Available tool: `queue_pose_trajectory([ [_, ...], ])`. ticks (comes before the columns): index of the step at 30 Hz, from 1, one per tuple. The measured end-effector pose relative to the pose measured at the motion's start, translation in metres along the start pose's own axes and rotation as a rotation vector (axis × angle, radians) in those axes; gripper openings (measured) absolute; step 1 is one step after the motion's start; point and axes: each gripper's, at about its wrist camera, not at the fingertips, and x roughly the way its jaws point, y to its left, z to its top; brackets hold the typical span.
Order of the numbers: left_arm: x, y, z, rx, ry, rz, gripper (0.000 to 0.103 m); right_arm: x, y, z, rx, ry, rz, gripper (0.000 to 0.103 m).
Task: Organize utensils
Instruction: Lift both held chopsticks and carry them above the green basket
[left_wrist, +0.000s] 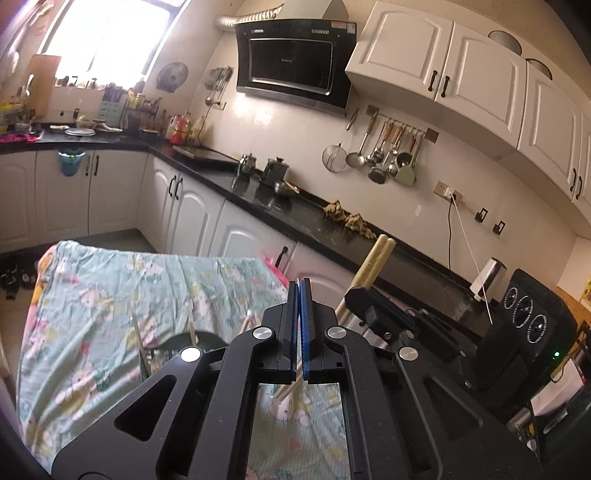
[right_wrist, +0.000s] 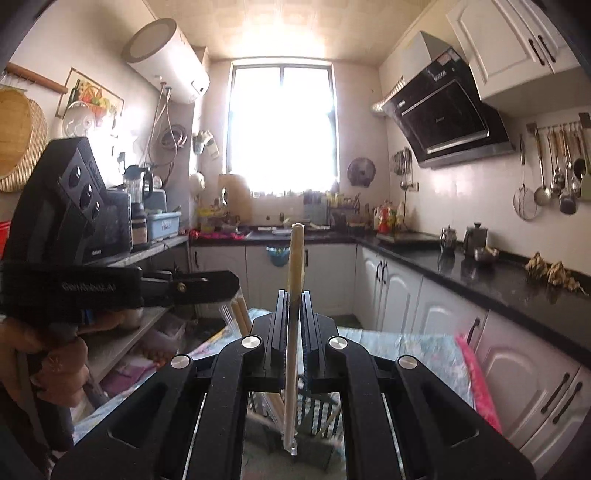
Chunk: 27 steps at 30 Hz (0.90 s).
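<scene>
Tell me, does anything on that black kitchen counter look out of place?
Yes: a clump of knobbly brown roots, perhaps ginger, lies loose on the bare black countertop under the hanging ladles, in no bowl or tray.

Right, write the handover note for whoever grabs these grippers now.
Left gripper: shut; chopstick ends show just under its pads, grip unclear.
Right gripper: shut on a chopstick pair, held upright.
Dark holder stands on the floral cloth, some sticks already in it.
Left to do: probably drop the held pair into the holder.
</scene>
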Motion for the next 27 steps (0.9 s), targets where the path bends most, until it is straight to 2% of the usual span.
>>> queue_pose_trajectory([
  [6, 0.004, 0.002, 0.017, 0.039, -0.035, 0.023, 0.0, 0.01, -0.005, 0.012, 0.004, -0.026, -0.014, 0.007],
  [13, 0.014, 0.015, 0.018, 0.046, -0.036, 0.057, 0.0, 0.027, -0.011, 0.014, 0.014, -0.049, -0.02, 0.007],
  [27, 0.042, 0.056, -0.016, -0.018, 0.025, 0.094, 0.0, 0.081, -0.018, -0.033, 0.016, 0.032, -0.043, 0.007],
])
